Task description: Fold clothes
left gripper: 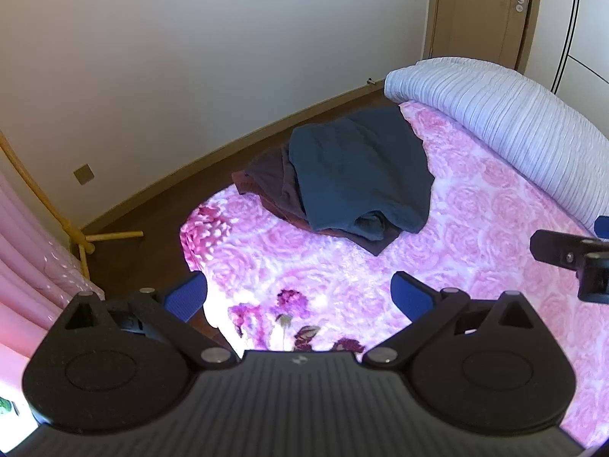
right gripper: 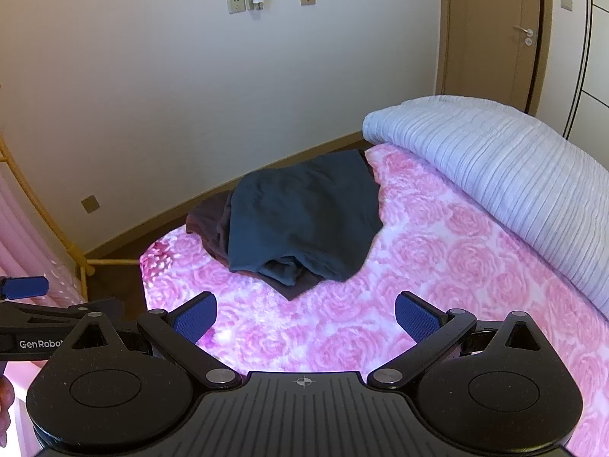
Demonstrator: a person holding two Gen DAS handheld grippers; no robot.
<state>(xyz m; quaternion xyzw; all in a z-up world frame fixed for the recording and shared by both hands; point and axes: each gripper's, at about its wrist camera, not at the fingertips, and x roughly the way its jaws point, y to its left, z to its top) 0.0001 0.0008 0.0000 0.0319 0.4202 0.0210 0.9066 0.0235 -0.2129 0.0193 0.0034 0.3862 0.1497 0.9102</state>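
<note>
A dark blue garment (right gripper: 304, 217) lies rumpled on a brown one (right gripper: 207, 224) at the bed's (right gripper: 437, 266) far corner. It looks soft and limp; corners or hems suit gripping. Left gripper (left gripper: 298, 297) and right gripper (right gripper: 306, 318) hover spread, empty.

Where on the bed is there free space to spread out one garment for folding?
The pink rose bedspread lies bare between the dark clothes pile, the rolled pale striped quilt and the two open grippers, left gripper and right gripper. It is crowded at the far corner, where the teal garment lies over a brown garment.
</note>
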